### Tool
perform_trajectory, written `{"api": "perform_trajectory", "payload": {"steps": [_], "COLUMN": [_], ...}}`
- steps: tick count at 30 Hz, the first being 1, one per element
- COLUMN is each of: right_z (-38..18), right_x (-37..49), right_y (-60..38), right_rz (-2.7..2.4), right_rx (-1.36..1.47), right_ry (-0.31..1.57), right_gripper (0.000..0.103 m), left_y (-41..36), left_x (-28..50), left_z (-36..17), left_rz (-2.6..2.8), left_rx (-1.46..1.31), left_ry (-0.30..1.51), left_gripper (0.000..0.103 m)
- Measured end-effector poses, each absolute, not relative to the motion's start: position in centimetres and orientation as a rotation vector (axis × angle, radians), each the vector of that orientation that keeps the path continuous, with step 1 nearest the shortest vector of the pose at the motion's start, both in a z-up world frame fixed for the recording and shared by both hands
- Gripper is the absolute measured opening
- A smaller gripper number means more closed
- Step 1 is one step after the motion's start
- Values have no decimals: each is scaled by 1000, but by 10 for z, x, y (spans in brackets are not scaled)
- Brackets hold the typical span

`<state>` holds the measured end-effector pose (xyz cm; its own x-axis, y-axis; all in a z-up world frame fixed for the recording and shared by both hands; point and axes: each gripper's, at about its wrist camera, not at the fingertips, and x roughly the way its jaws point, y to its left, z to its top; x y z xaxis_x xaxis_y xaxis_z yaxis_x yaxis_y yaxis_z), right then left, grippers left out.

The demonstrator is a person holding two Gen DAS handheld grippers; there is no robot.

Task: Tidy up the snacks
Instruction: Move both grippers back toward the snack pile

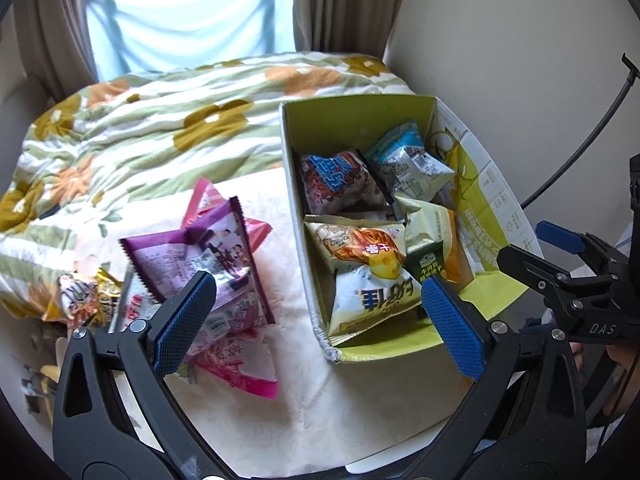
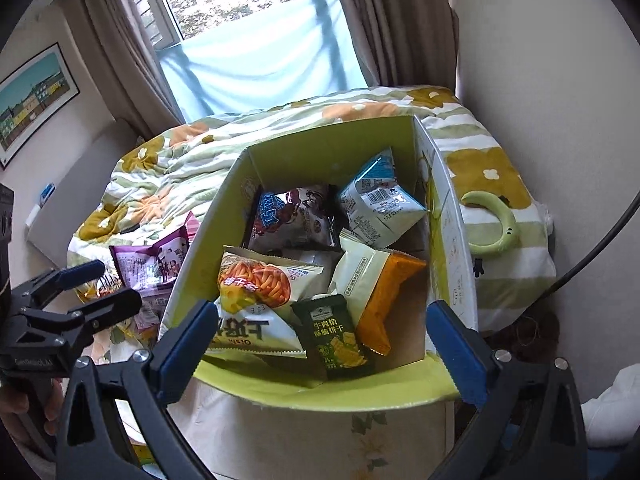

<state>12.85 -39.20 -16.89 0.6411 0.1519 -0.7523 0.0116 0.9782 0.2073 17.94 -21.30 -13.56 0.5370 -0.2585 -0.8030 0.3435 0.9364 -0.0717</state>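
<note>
- 2 grippers up, both spread wide and gripping nothing: the right gripper hangs over the near edge of the box, the left gripper sits between the box and the loose pile.
- Biggest thing first: the flowered quilt fills the far side, under the curtained window.
- Next, the green cardboard box, flaps open, right of the pile and already holding about 6 packets.
- Left of it, loose snacks on the pale tabletop: a purple packet on top, pink ones beneath, yellow wrappers further left.
- In the box, the cheese-stick bag lies nearest, with "STICKS" partly readable upside down beside large Chinese lettering.
- Smallest, the dark green packet at the near wall reads 牛肉馅酥脆饼干; its brand mark is too small to read.
- The right gripper's body shows "DAS".
- My call: the right side looks done with a drop, so the left goes next. Pinch the purple packet across its sealed edge, not its puffed middle, lift clear of the box wall, and release low over the gap at the near right.
</note>
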Motion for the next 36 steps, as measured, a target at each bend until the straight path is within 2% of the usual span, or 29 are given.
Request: {"api": "perform_trajectory", "payload": {"steps": [8, 20, 36], "right_z": [-138, -124, -165], "right_x": [113, 116, 170], "right_y": [-368, -302, -172], "right_rz": [152, 258, 238], "right_rx": [154, 121, 149], "right_ry": [827, 797, 898], "right_gripper": [103, 103, 103], "left_y": [-180, -71, 67], "left_x": [148, 114, 178], "left_z": [-108, -113, -147], "left_rz": [-266, -99, -147], "left_rx": [85, -28, -41], "left_ry": [858, 864, 945], "left_gripper": [102, 102, 102]}}
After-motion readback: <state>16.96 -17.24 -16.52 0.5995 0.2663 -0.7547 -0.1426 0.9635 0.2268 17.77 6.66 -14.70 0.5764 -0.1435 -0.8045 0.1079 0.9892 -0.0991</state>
